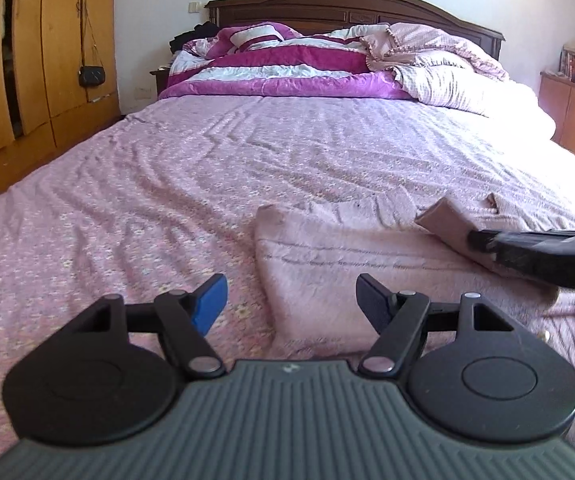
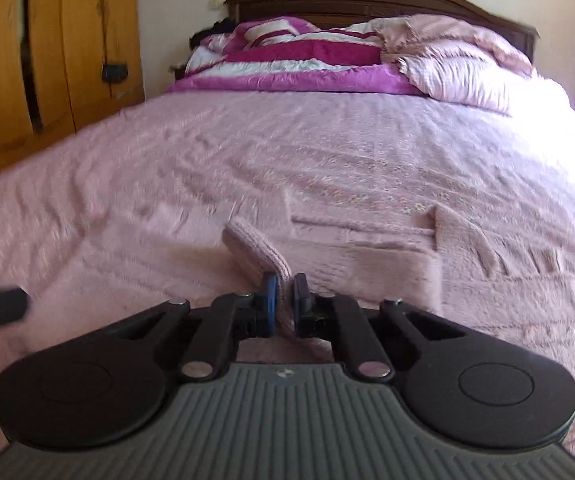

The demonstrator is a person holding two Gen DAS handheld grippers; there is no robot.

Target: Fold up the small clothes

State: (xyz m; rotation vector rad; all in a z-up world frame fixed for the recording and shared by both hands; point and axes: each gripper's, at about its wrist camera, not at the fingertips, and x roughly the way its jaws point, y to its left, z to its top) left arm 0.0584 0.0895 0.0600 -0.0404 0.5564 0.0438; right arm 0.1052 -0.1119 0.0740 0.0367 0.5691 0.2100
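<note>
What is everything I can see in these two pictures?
Small pink knitted garment: one, pale pink, lying on the near part of the bed, one ribbed end lifted.
Bed sheet: one, pink with small flowers, covering the bed.
Quilt: one, magenta and white, heaped at the headboard.
Pale pink bedding: one heap, right of the quilt.
Headboard: one, dark wood, far end.
Wardrobe: one, orange-brown wood, left wall.
Small bag: one, black, hanging on the wardrobe.
Cabinet: one, brown wood, right wall.
Left gripper: open, above the garment's near edge.
Right gripper: shut on the garment's ribbed end.
</note>
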